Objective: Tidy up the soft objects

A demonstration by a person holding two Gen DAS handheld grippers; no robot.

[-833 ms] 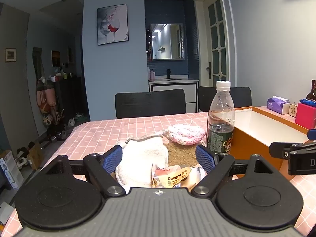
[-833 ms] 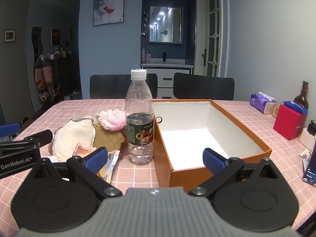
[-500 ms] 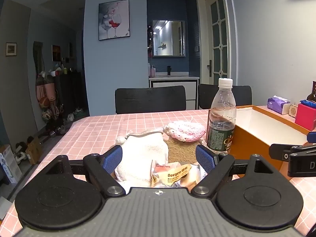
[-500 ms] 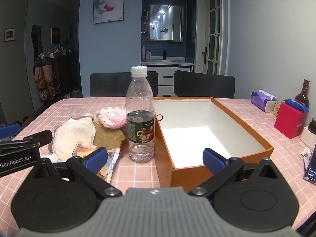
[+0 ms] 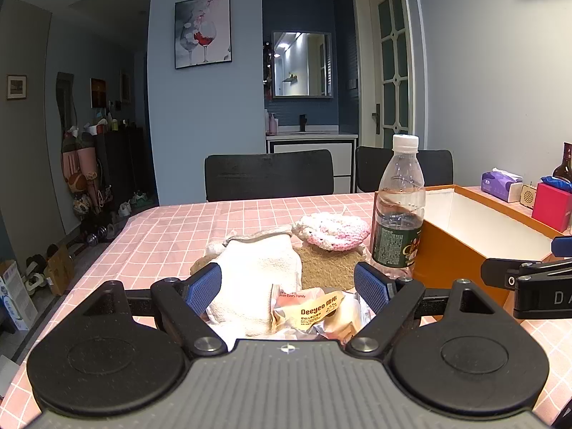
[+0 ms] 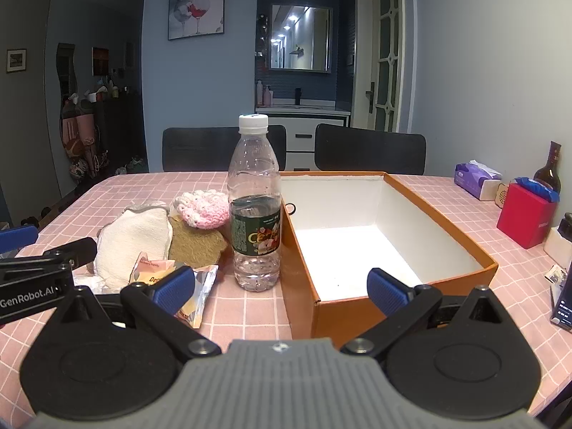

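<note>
A folded white towel [image 5: 257, 271] [image 6: 134, 241], a pink-and-white crocheted piece [image 5: 332, 230] [image 6: 203, 209] and a brown fibre pad [image 5: 327, 268] [image 6: 195, 246] lie together on the pink checked tablecloth. A crinkled snack packet [image 5: 314, 309] [image 6: 195, 298] sits in front of them. An open orange box [image 6: 393, 250] [image 5: 464, 230] with a white inside stands to their right. My left gripper [image 5: 291, 287] is open, hovering low just before the towel and packet. My right gripper [image 6: 282, 286] is open, facing the box's near left corner and the bottle.
A clear water bottle [image 6: 254, 211] [image 5: 397, 211] stands upright between the soft pile and the box. At the right are a tissue pack [image 6: 477, 180], a red box [image 6: 525, 216] and a dark bottle [image 6: 548, 173]. Two black chairs [image 6: 370, 148] stand behind the table.
Both views show the scene shifted slightly; the grippers have drifted a little relative to the table. Both stay open and nothing on the table has moved.
</note>
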